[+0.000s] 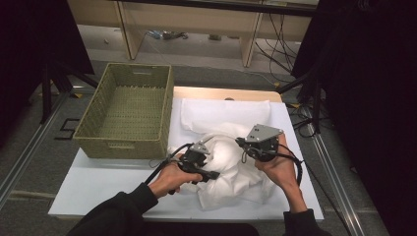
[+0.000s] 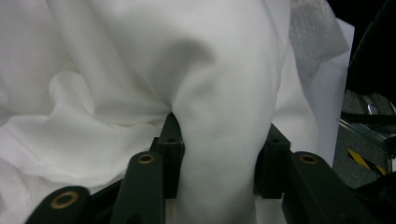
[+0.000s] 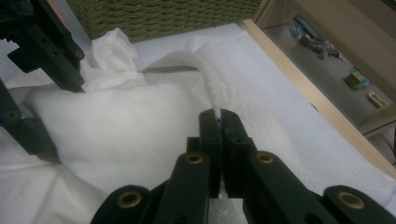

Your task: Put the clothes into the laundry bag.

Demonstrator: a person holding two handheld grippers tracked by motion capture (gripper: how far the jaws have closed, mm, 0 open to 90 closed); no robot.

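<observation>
High view: a crumpled white cloth (image 1: 231, 157) is seen bunched on the white counter (image 1: 98, 184), just right of the empty woven basket (image 1: 130, 110). The left tool (image 1: 209, 150) is pushed into the near-left of the heap, the right tool (image 1: 241, 142) into its right side, with a puffed-up hump of fabric between them. Both hands should be kept low so the bundle is not dragged off the counter edge.

Left gripper view: a thick fold of the cloth (image 2: 219, 140) is caught between the left tool (image 2: 219, 158) jaws, which stand partly apart around it with the pads pressed against its sides (grip looks bulky, maybe several layers). The pinch is best held firm here; a thinner single edge would be handled more cleanly.

Right gripper view: the right tool (image 3: 218, 116) jaws are shut together on a thin ridge of the cloth (image 3: 210, 79), which is pulled up taut toward the basket (image 3: 163, 16). The other tool is seen at far left. Tension should be applied evenly, outward from both pinches, so the hump is flattened rather than twisted.
</observation>
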